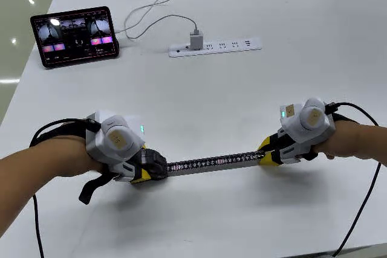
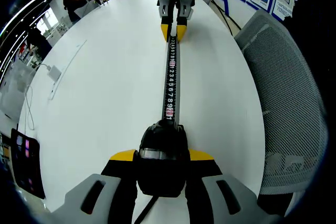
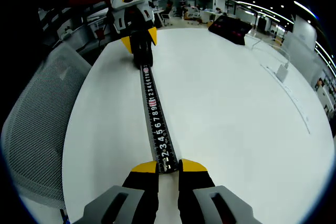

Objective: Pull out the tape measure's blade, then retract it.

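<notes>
1. In the upper left of the head view, a tablet [image 1: 75, 35] with a lit screen lies on the white tabletop [image 1: 290, 10]. To its right, a white cable [image 1: 148, 13] loops over to a charger [image 1: 196, 40], which is plugged into a power strip [image 1: 224, 46] at upper centre.
2. At lower left of the head view, your left tool [image 1: 149, 168] is clenched on the black tape measure [image 1: 156, 165], with one yellow-tipped jaw on each side of its body. In the left gripper view the tape measure [image 2: 163, 166] sits at bottom centre, held in your left tool [image 2: 163, 156].
3. The blade [image 1: 214, 162] is pulled out. It runs rightwards from the tape measure across the lower middle of the head view, numbers facing up, low over the tabletop. You cannot tell whether it touches the surface. In the left gripper view the blade [image 2: 170, 77] climbs straight up the frame to your right tool [image 2: 173, 30].
4. Right of centre in the head view, your right tool [image 1: 266, 152] grips the far end of the blade. In the right gripper view the yellow tips of your right tool [image 3: 168, 167] pinch that end at bottom centre. The blade [image 3: 154, 114] leads up to your left tool [image 3: 137, 40] at upper left.
5. A grey mesh chair [image 2: 283, 103] fills the right edge of the left gripper view.
</notes>
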Tool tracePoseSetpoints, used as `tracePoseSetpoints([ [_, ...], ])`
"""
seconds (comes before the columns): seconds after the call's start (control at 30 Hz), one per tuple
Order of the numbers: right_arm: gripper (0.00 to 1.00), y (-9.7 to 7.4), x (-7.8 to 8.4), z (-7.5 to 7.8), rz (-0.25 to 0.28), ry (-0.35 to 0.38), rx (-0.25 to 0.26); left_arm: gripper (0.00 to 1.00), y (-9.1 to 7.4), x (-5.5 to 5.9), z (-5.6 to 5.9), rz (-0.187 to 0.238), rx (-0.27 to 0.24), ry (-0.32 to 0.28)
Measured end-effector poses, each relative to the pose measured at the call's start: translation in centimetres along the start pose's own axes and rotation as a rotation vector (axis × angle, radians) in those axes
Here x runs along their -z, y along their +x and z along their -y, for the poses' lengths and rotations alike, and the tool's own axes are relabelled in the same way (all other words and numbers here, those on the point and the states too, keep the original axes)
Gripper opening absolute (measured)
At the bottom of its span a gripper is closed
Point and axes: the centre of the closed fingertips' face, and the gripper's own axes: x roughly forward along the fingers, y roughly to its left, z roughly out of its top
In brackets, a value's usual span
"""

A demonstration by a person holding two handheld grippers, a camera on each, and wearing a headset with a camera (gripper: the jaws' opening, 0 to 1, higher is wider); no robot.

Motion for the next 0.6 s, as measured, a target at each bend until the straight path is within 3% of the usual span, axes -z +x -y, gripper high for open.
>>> tracePoseSetpoints([
  [0.6, 0.09, -0.5, 0.81, 0.41, -0.009, 0.006, 0.004, 0.29, -0.01, 0.0, 0.01, 0.001, -0.001, 0.0],
])
